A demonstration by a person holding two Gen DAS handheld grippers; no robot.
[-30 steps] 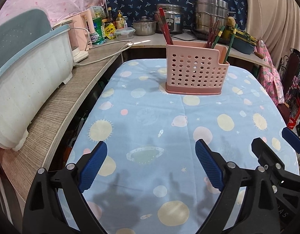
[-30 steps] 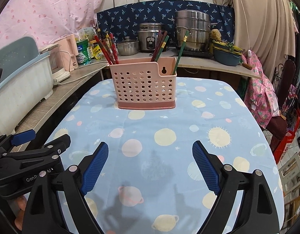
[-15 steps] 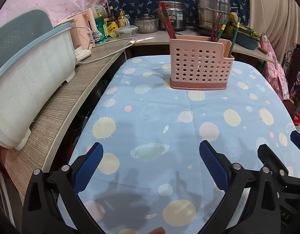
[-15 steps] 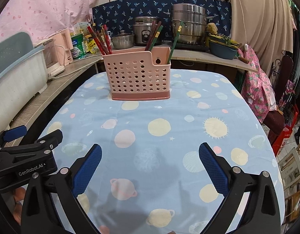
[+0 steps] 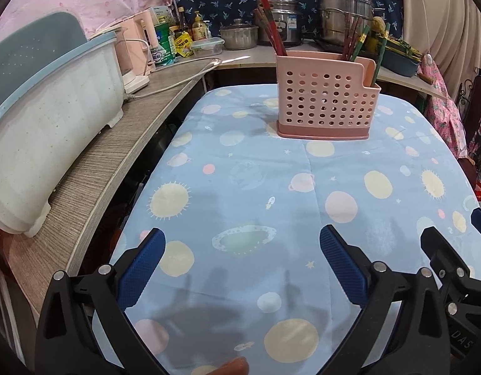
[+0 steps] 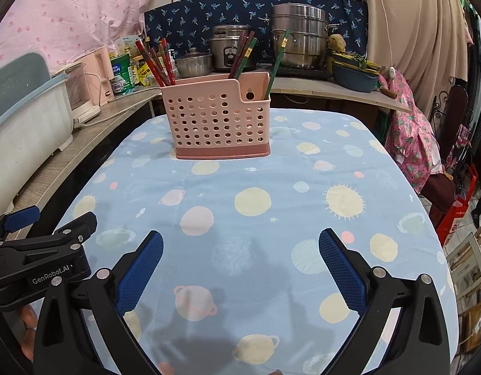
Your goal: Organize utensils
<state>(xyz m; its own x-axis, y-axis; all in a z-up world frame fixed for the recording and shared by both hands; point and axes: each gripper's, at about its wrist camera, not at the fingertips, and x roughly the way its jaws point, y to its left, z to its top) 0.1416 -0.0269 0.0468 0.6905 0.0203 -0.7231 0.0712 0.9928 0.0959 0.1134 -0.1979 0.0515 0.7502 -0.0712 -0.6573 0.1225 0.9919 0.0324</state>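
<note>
Home kitchen: rice cooker (image 6: 229, 48), steamer pots (image 6: 298, 43), condiment bottles (image 5: 199, 28) on counter (image 5: 115, 153).

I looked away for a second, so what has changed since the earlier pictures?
Only slight camera motion: the left gripper and right gripper drifted slightly, so the pink utensil holder shifted a little in view. Both remain open and empty. The holder and its chopsticks stayed put on the tablecloth.

In the right wrist view, the black body of the left claw (image 6: 49, 247), at about 8 o'clock, carries the white text "GenRobot.AI". In the left wrist view, the right claw (image 5: 453, 237), at about 4 o'clock, shows only the letters "UAS". Labels on the cans are too small to read.
</note>
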